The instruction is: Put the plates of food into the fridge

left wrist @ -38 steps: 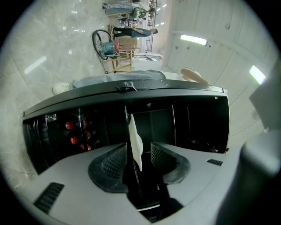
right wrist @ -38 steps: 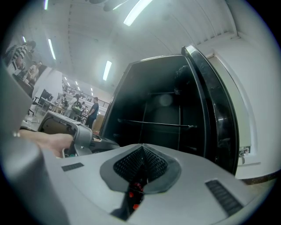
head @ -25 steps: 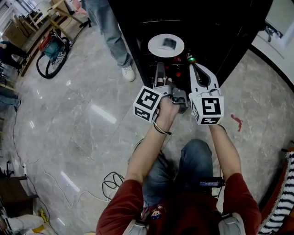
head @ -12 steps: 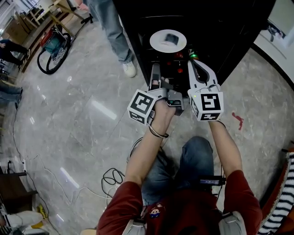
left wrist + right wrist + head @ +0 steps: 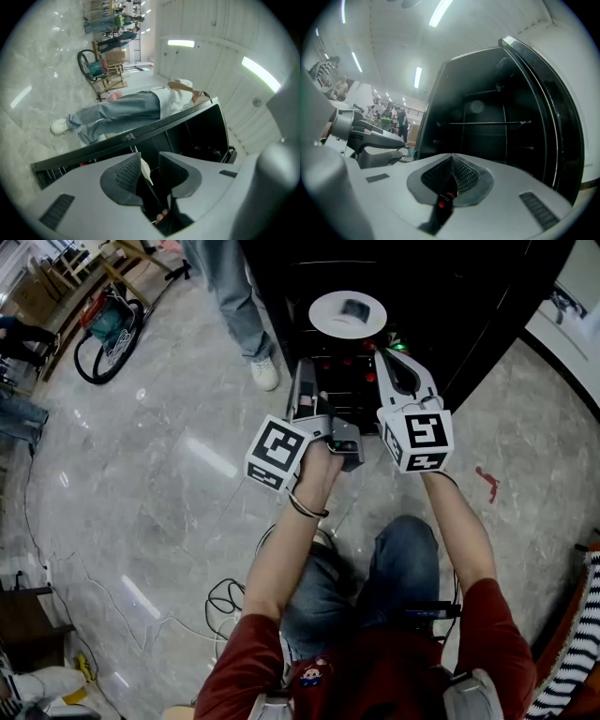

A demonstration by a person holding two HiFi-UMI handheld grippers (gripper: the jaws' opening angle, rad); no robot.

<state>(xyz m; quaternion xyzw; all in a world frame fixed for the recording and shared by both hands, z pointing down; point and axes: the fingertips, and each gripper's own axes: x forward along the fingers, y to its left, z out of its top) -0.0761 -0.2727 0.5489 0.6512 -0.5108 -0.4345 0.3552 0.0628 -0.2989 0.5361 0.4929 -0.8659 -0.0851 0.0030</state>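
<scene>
A white plate with a dark piece of food on it lies inside the open black fridge. My left gripper hovers below and left of the plate, apart from it. Its jaws have just been closing a little but still stand apart in the left gripper view. Only a thin white edge shows in the gap, and the pads do not press on it. My right gripper points into the fridge to the right of the plate. In the right gripper view its pads meet, with nothing between them.
A person in jeans and white shoes stands left of the fridge. Red and green items sit low in the fridge. A wire shelf crosses the dark interior. Cables lie on the marble floor near my legs.
My left gripper has drawn back and to the left, away from the plate, and rolled slightly. The right gripper has edged toward the fridge. The plate stays on its shelf.
</scene>
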